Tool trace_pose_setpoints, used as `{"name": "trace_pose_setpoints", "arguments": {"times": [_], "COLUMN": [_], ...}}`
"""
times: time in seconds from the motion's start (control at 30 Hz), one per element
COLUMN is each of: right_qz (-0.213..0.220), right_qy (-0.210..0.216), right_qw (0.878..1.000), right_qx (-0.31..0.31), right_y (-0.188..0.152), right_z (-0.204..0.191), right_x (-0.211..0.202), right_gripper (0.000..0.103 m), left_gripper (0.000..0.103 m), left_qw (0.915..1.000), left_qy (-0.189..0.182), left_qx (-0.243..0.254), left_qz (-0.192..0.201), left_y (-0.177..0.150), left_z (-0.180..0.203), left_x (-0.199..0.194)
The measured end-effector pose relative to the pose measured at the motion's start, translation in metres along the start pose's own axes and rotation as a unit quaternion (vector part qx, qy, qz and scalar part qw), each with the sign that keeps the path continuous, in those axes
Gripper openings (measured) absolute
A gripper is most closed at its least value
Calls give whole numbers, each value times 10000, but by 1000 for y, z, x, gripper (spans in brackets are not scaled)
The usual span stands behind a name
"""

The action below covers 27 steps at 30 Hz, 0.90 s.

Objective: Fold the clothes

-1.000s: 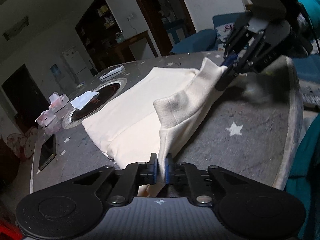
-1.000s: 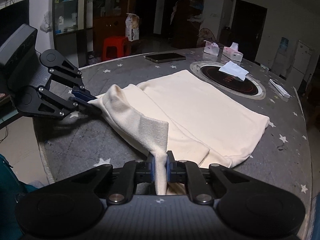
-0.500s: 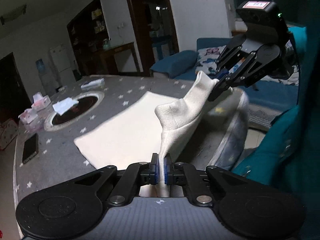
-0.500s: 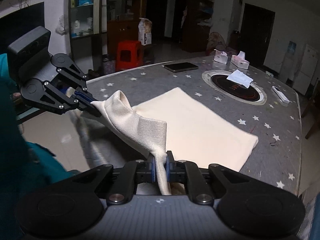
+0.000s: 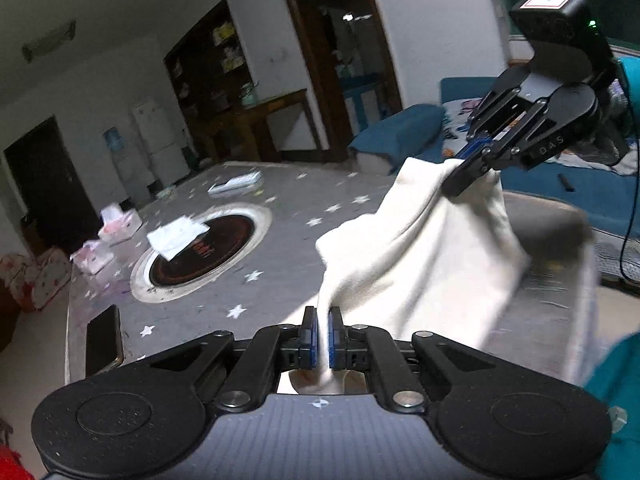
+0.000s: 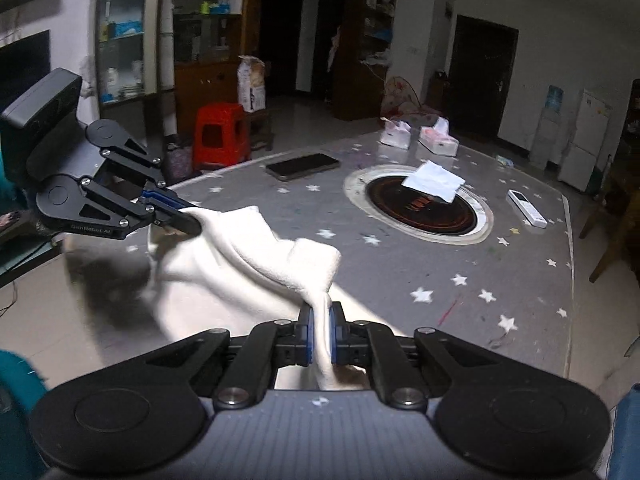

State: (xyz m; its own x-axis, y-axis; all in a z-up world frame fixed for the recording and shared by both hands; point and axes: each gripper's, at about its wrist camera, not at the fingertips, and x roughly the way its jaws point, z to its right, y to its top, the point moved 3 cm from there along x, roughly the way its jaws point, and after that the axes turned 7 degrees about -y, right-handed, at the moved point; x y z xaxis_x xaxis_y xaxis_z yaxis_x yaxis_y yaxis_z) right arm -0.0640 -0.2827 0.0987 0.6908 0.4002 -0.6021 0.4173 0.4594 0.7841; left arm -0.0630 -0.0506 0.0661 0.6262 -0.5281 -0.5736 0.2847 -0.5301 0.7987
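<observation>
A cream-white garment (image 5: 424, 256) hangs between my two grippers, lifted off the grey star-patterned table (image 5: 280, 240) near its front edge. My left gripper (image 5: 320, 334) is shut on one corner of it. My right gripper (image 6: 322, 334) is shut on another corner. In the left wrist view the right gripper (image 5: 460, 178) shows at the upper right, pinching the cloth. In the right wrist view the left gripper (image 6: 188, 222) shows at the left, pinching the garment (image 6: 256, 264). The cloth sags between them, and its lower part is hidden below the grippers.
On the table are a round black cooktop (image 6: 420, 204) with a white tissue (image 6: 434, 180) on it, a phone (image 6: 302, 166), two tissue packs (image 6: 420, 138) and a white remote (image 6: 526, 208). A red stool (image 6: 220, 136) stands beyond the table. A blue sofa (image 5: 400, 132) is behind.
Both grippers have lifted the garment up and pulled it toward the table's front edge. It lay spread on the table a second ago and now hangs clear between them.
</observation>
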Motion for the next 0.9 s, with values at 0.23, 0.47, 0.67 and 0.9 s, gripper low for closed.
{"name": "trace_pose_setpoints", "arguments": {"times": [0.23, 0.47, 0.67, 0.9], "right_qz": [-421, -460, -215, -380], "right_qy": [-319, -777, -663, -241], "right_qw": [9981, 9896, 9877, 9896], "right_qx": [308, 1119, 1401, 1364], "right_y": [-6, -33, -24, -5], "right_z": [30, 44, 48, 30], "right_x": [91, 129, 107, 133], "right_gripper": [6, 24, 24, 23], "left_gripper": [7, 30, 27, 21], "left_qw": [9970, 9891, 9861, 9916], "left_qy": [442, 943, 990, 336], "left_qx": [-462, -1013, -1291, -1239], "left_qz": [-431, -500, -328, -174], "left_y": [-14, -27, -14, 6], "left_z": [-38, -56, -56, -32], "left_x": [79, 108, 88, 90]}}
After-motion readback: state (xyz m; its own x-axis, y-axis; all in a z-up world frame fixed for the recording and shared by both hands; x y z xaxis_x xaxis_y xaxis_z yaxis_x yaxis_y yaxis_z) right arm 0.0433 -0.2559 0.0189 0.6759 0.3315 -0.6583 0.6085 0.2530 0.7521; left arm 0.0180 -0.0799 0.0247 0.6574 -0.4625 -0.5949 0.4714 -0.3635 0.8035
